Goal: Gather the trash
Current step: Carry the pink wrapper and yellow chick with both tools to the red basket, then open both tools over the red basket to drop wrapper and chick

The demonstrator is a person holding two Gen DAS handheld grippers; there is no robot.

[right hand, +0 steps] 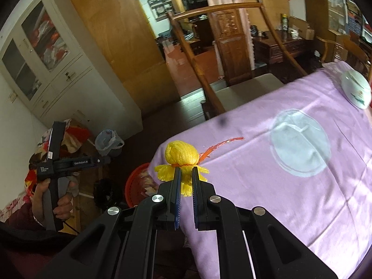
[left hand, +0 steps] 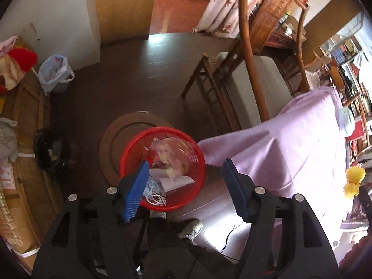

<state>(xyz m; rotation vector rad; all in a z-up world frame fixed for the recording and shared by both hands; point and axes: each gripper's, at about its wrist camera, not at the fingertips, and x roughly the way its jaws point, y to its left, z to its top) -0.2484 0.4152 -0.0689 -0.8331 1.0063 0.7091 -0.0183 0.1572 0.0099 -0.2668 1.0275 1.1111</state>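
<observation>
Right tool (right hand: 186,172) is clamped on the yellow foam fruit net (right hand: 181,160), held above the edge of the purple-clothed surface (right hand: 267,186): light, soft, crushable, best pinched at its tied waist; left tool (left hand: 186,174) hangs wide and empty over the red waste basket (left hand: 162,167).

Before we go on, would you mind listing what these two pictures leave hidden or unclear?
- Left wrist view: the near rim of the red basket and part of the trash inside are covered by a finger of the left gripper.
- Right wrist view: the lower part of the yellow foam net is hidden between the right gripper fingers; the basket is mostly behind the purple tablecloth.
- The white dish is cut off by the fisheye edge.
</observation>
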